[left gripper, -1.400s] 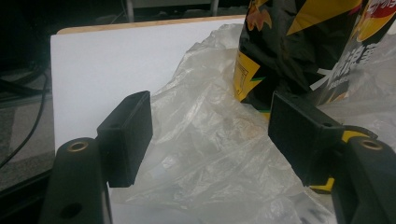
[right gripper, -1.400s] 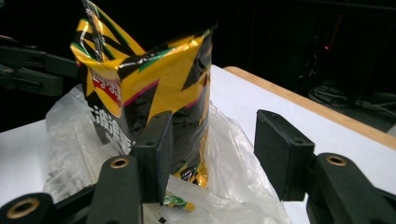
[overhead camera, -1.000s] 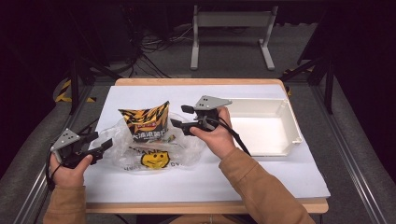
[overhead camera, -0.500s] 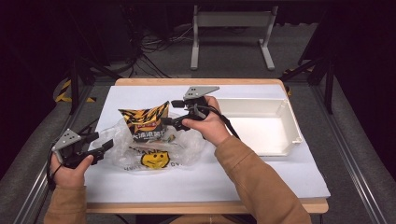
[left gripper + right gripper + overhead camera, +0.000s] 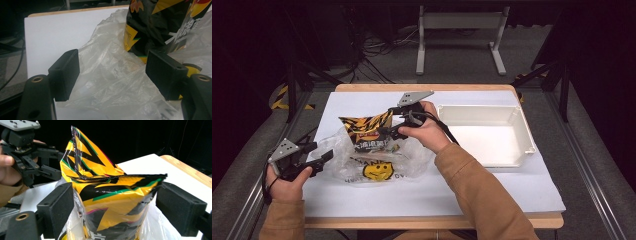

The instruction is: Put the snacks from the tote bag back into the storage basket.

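I see a dark room with a grey floor. My surface has a white sheet. A white tray sits right. The snack bag stands mid-left in a clear bag. My right gripper has just been opening its jaws wide around the snack. My left gripper jaws are wide.

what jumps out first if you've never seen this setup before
The black and yellow snack bag stands out, upright left of the table's middle, its lower part inside a crumpled clear plastic bag with a yellow smiley face. The right tool has just been opening its jaws, which now flank the bag's top, and the left tool sits open at the plastic bag's left edge. To the right, an empty white tray lies on the white sheet.
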`<action>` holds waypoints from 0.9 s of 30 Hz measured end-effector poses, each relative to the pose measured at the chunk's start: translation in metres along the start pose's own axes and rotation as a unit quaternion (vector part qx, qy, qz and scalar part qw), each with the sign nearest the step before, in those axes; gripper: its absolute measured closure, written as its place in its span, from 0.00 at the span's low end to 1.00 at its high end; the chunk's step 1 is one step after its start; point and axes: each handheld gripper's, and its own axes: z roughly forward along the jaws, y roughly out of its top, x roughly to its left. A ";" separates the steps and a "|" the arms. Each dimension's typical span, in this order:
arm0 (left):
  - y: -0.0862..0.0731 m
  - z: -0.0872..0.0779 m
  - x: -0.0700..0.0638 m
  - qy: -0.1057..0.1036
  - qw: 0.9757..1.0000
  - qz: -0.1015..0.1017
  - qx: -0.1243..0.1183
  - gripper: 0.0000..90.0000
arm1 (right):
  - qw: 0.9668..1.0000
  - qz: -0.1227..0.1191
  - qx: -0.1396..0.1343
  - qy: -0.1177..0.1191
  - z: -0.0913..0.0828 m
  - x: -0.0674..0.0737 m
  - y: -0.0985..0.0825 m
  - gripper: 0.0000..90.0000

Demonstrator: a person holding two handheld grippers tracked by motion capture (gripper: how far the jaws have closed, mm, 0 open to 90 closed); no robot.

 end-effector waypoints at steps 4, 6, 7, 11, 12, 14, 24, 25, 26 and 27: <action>0.000 0.000 0.000 0.000 1.000 -0.001 0.000 0.31 | 1.000 -0.015 0.012 0.004 0.008 0.003 0.001 0.20; -0.001 0.000 0.000 0.004 1.000 -0.001 0.000 0.31 | 1.000 -0.018 0.017 0.004 0.008 0.003 0.001 0.22; -0.001 0.000 0.000 0.005 1.000 -0.003 -0.001 0.31 | 1.000 -0.020 0.022 0.002 0.009 0.003 0.002 0.24; -0.003 -0.002 0.001 0.008 1.000 -0.004 -0.001 0.30 | 0.999 -0.041 0.034 -0.008 0.010 0.005 0.003 0.35; -0.003 -0.002 0.001 0.009 1.000 -0.005 -0.002 0.30 | 0.998 -0.048 0.037 -0.007 0.010 0.005 0.003 0.39; -0.004 -0.003 0.002 0.010 1.000 -0.007 -0.003 0.30 | 0.998 -0.055 0.043 -0.006 0.009 0.005 0.004 0.50; -0.004 -0.002 0.001 0.008 1.000 -0.007 -0.002 0.30 | 0.994 -0.091 0.061 0.003 0.006 0.006 0.003 0.90; -0.004 -0.001 0.001 0.007 1.000 -0.008 -0.002 0.30 | 0.994 -0.090 0.060 0.005 0.006 0.006 0.002 0.91; -0.004 -0.001 0.001 0.007 1.000 -0.008 -0.002 0.30 | 0.994 -0.092 0.061 0.003 0.005 0.006 0.002 0.94; -0.005 -0.001 0.001 0.007 1.000 -0.008 -0.002 0.30 | 0.994 -0.094 0.061 0.002 0.005 0.006 0.002 0.96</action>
